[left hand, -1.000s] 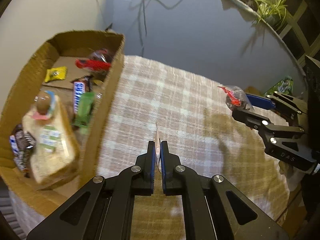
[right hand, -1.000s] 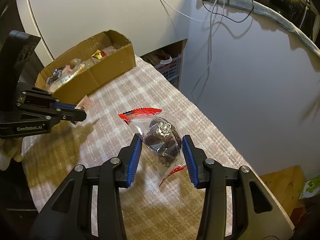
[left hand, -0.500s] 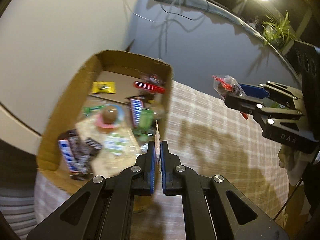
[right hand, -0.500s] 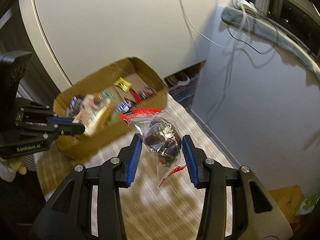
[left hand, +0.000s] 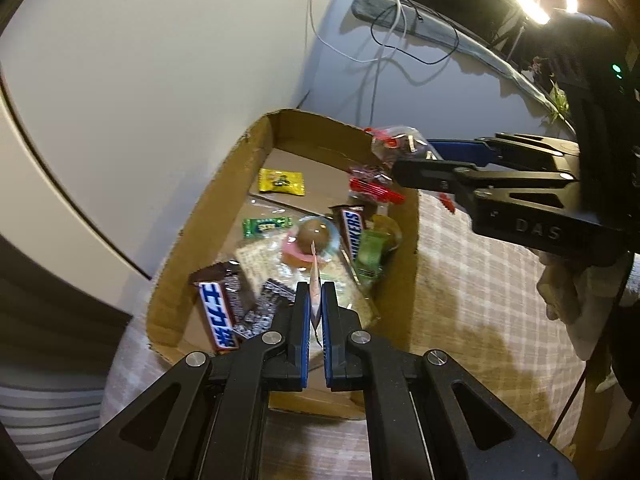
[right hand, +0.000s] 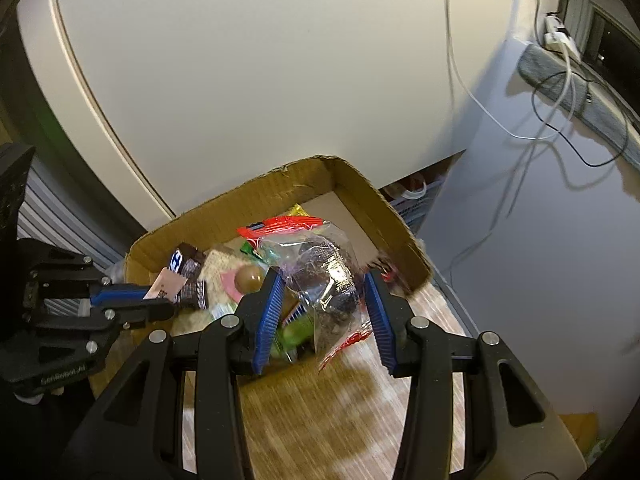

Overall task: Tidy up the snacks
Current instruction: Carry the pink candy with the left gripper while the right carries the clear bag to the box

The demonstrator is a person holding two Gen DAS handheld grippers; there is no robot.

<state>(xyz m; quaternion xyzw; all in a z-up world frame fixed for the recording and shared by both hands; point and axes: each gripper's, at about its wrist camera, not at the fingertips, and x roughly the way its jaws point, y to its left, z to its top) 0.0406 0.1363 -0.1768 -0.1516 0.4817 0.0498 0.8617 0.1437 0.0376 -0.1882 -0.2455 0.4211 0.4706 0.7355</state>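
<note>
The pink sachet [left hand: 315, 280] shows edge-on from the left wrist — its print cannot be read. The cardboard box [right hand: 360, 184] has its near wall hidden behind the right gripper [right hand: 320, 300] (and the clear bag [right hand: 320, 264] it grips). The checked surface [right hand: 320, 420] is blurred; the bag's dark contents cannot be identified.
</note>
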